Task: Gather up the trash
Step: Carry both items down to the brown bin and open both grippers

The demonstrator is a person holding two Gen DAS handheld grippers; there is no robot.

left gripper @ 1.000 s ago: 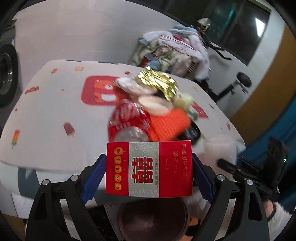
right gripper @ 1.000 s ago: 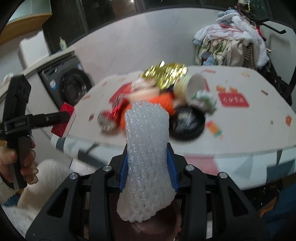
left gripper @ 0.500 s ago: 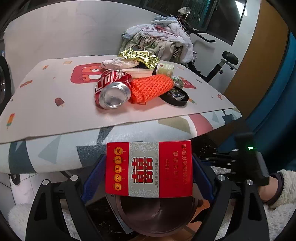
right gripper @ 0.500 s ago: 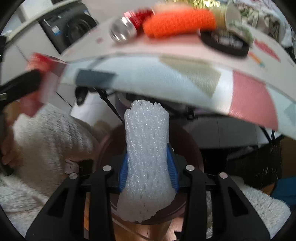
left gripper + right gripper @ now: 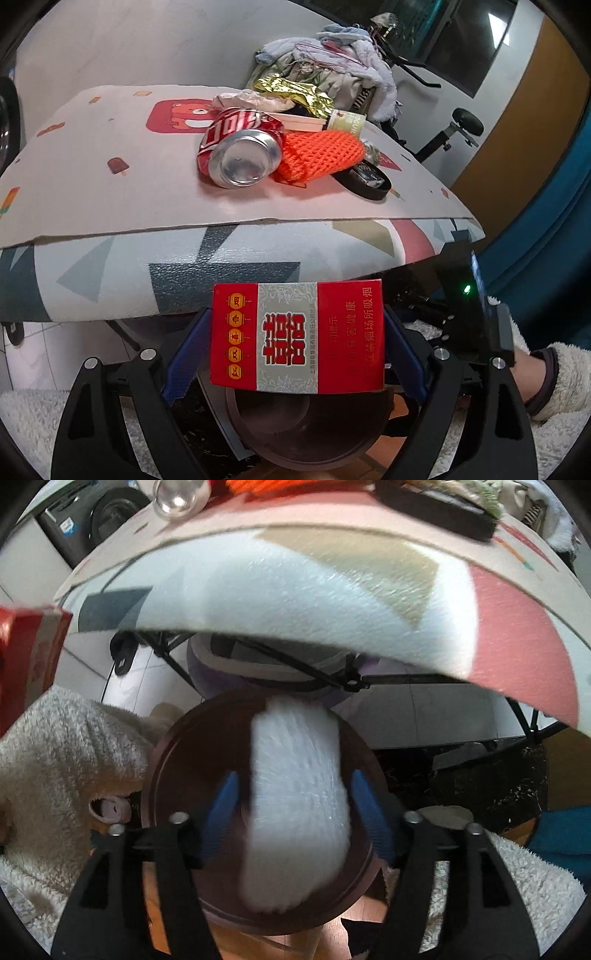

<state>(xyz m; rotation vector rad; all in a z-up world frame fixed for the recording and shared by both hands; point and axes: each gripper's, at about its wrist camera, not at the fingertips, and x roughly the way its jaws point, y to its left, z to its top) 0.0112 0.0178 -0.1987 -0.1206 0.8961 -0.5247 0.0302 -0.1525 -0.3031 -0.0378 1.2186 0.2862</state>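
My left gripper (image 5: pixel 295 339) is shut on a red cigarette box (image 5: pixel 295 338) and holds it below the table edge, over a dark brown round bin (image 5: pixel 306 424). My right gripper (image 5: pixel 295 805) is open, its blue pads apart on either side of a white foam net sleeve (image 5: pixel 295 805), which is blurred and hangs over the same bin (image 5: pixel 173 775). On the table (image 5: pixel 92 184) lie a crushed red can (image 5: pixel 240 147), an orange foam net (image 5: pixel 317 155), a gold wrapper (image 5: pixel 291 90) and a black lid (image 5: pixel 365 181).
A clothes pile (image 5: pixel 332 55) sits behind the table. A washing machine (image 5: pixel 107 513) stands at the left. Table legs (image 5: pixel 295 664) cross behind the bin. White fluffy fabric (image 5: pixel 74 738) lies beside the bin. The cigarette box also shows in the right wrist view (image 5: pixel 26 657).
My right gripper has opened and let go of the white foam net, which is dropping toward the bin. My left gripper has held the cigarette box low over the bin.
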